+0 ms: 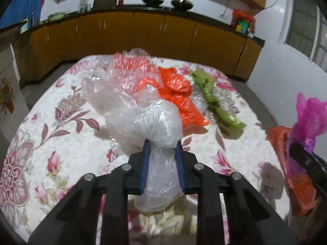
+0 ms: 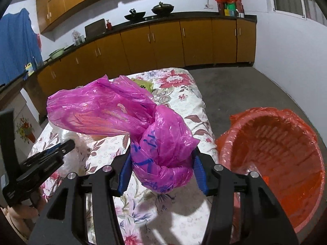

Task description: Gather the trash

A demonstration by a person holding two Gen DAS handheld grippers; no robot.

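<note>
My left gripper (image 1: pixel 162 146) is shut on a crumpled clear plastic bag (image 1: pixel 147 120), its blue pads pinching the bag's neck above the flowered tablecloth (image 1: pixel 51 134). Behind it on the table lie a clear-and-red wrapper (image 1: pixel 130 65), an orange plastic bag (image 1: pixel 179 94) and a green wrapper (image 1: pixel 216 100). My right gripper (image 2: pixel 162 163) is shut on a bunched magenta plastic bag (image 2: pixel 126 110), held above the table's right edge. The magenta bag (image 1: pixel 308 118) also shows at the right of the left wrist view. An orange basket lined with orange plastic (image 2: pixel 273 155) stands just right of the right gripper.
Brown kitchen cabinets (image 2: pixel 163 40) with a dark counter run along the far wall, woks (image 2: pixel 162 8) on top. Grey floor (image 2: pixel 235 89) lies right of the table. The left gripper (image 2: pixel 40 159) and a hand appear at the left of the right wrist view.
</note>
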